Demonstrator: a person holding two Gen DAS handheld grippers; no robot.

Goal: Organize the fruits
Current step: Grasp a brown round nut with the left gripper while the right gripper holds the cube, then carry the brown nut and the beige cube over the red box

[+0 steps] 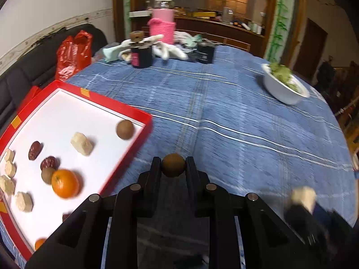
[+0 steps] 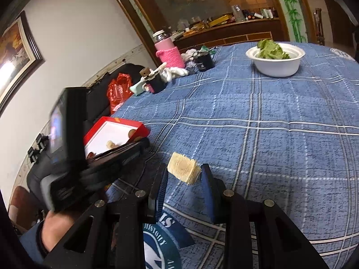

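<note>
Clamping a small brown round fruit between its tips, the left tool hung above the blue-checked counter, just beside the red tray, which held an orange, dark dates and pale blocks. The right tool gripped a pale ridged block. Farther off stood a white bowl of greens and a pink jar.
</note>
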